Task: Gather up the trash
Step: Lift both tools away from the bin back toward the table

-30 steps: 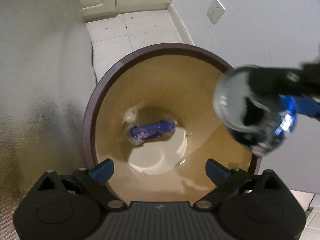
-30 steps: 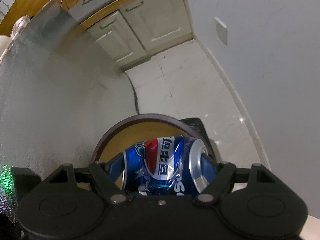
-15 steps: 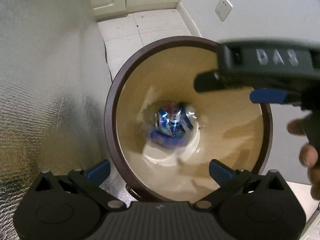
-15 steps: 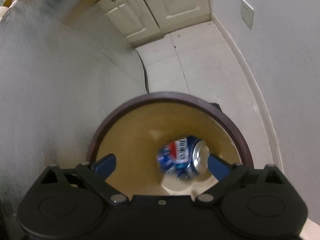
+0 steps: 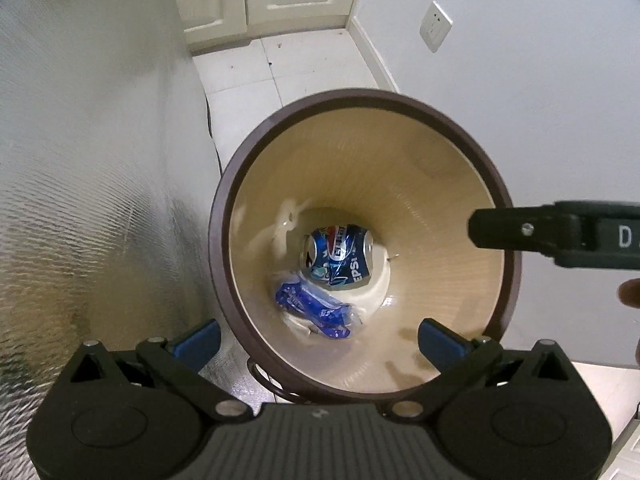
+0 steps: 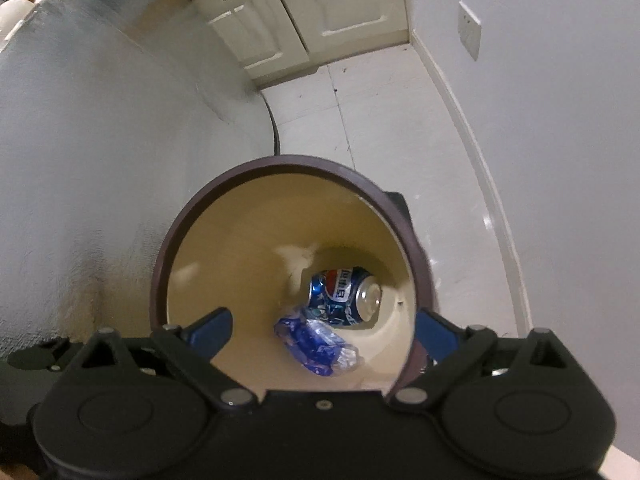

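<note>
Largest by far, the silvery textured panel [image 5: 80, 200] fills the left half of both wrist views, curving away toward cream cabinet doors [image 6: 304, 20] at the top of the frame; pale floor tiles [image 5: 256, 64] run between that panel and the grey wall [image 5: 520, 100] on the right, where a white wall socket [image 5: 436, 26] sits in the upper right. Below centre stands the waste bin [image 5: 360, 98], round, with a dark brown rim and a tan inside, seen from almost straight above; a thin dark wire loop shows at its lower edge in the left wrist view. At the bottom of the bin lies the crushed blue soda can [image 5: 338, 258] on its side, its silver end turned toward the right of the frame in the right wrist view [image 6: 344, 296]; just below and left of it, touching or nearly so (the gap is too small to judge), lies a crumpled blue and clear plastic wrapper [image 5: 316, 308]. The left gripper [image 5: 320, 340] hangs over the near rim with its blue-tipped fingers spread wide and nothing between them; the right gripper [image 6: 322, 328] likewise stands released, jaws wide apart, only the bin's opening visible between them. Part of the right gripper's black body enters the left wrist view from the right edge, with a fingertip of the person's hand [image 5: 630, 294] just under it.
</note>
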Demonstrator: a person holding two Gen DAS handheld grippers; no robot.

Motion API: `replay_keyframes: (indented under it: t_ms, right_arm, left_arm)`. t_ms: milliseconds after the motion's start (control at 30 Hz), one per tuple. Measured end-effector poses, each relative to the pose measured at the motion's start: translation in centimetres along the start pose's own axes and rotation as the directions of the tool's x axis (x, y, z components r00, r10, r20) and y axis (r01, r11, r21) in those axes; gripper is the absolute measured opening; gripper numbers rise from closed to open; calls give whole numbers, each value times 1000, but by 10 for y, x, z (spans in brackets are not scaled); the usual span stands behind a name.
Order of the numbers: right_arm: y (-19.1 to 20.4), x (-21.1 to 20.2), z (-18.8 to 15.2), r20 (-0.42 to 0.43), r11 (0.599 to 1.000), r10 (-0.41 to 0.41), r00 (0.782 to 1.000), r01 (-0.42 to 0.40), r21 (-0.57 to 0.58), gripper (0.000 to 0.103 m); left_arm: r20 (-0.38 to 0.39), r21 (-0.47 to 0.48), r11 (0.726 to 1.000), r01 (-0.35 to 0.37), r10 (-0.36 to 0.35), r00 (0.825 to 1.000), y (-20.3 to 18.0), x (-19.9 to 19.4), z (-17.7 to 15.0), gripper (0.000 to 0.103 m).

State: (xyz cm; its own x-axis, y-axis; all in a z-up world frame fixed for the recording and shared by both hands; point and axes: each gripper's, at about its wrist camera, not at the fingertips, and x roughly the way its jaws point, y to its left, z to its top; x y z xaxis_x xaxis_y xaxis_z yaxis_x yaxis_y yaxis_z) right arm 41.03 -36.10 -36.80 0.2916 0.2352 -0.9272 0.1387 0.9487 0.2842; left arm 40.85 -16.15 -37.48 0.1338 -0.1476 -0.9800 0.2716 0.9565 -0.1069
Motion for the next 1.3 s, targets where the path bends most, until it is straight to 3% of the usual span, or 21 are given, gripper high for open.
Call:
replay_keyframes:
  t_ms: [400,833,1300]
  right_arm:
    - [0,-64,-3,69,997,-32,997,37,-67,100]
    - [14,-141,-30,123,989,-57,991,73,-126,103]
    - [25,-215,-70,199,978,-101,975,134,-161,103]
  left_arm:
    - [92,-27,999,-19,22,996,-1,-69,-1,103]
    - [193,-62,998,2,10,981,-5,-143,-28,103]
    - [319,-78,996,47,-20,948,-9,-217,-78,103]
